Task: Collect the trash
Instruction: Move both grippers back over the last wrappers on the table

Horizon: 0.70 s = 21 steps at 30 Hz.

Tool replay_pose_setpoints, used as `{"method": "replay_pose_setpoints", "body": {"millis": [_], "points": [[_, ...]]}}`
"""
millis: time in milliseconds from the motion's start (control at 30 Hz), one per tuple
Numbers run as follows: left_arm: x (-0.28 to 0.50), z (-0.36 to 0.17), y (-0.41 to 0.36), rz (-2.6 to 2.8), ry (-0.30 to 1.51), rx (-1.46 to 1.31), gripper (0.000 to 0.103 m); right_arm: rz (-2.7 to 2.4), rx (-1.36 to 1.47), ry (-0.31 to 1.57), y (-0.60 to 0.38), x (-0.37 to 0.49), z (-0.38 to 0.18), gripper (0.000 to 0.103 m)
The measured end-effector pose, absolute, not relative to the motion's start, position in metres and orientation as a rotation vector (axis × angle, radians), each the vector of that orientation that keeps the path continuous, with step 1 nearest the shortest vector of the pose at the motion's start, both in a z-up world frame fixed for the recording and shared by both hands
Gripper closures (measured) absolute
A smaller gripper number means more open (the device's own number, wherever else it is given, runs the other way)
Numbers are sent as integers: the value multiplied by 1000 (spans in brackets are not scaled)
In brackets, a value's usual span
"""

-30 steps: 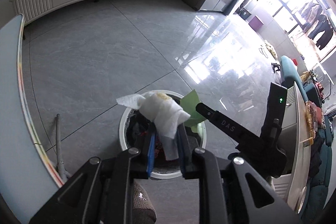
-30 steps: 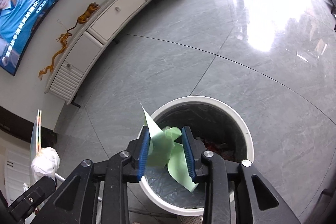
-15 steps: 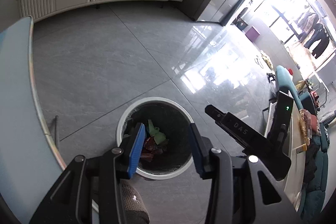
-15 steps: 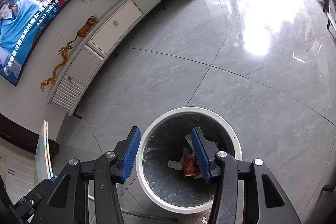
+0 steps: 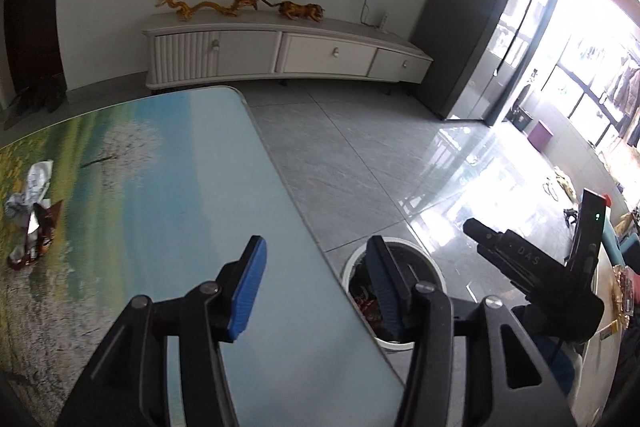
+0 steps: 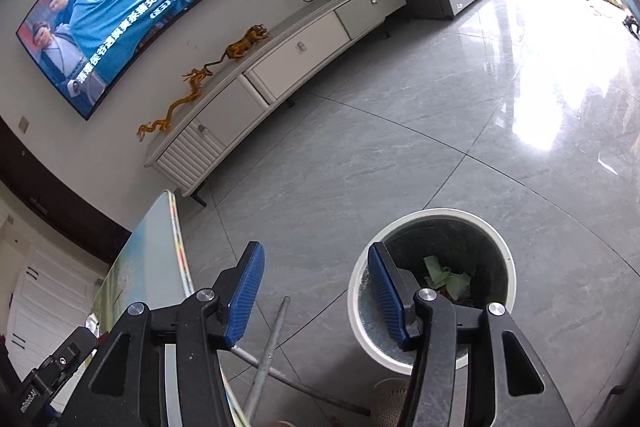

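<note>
Landscape-printed desk (image 5: pixel 168 187) beside a white round plastic bin (image 6: pixel 430 267) on the floor. Both tools have let go since a second ago: green paper scraps (image 6: pixel 444 277) now lie binned. Left tool (image 5: pixel 316 291) and right tool (image 6: pixel 316 297) are empty, jaws opening. Only the left view shows crumpled wrappers (image 5: pixel 32 211) remaining on the desk.

Table (image 5: pixel 180 195) edge beside bin (image 6: pixel 505 247); bin mouth open; metal legs (image 6: pixel 266 347) below.
</note>
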<state>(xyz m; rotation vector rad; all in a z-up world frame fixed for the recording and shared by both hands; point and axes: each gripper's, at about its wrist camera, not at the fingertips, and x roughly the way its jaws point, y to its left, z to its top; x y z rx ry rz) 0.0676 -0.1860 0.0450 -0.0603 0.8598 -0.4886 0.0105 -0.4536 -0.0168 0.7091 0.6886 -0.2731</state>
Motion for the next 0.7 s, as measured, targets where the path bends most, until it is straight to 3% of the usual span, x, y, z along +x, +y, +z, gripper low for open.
{"method": "replay_pose_setpoints", "body": {"millis": [700], "points": [[71,72,-13,-241,764,-308,53,-36,481,718,-314,46,37,50]]}}
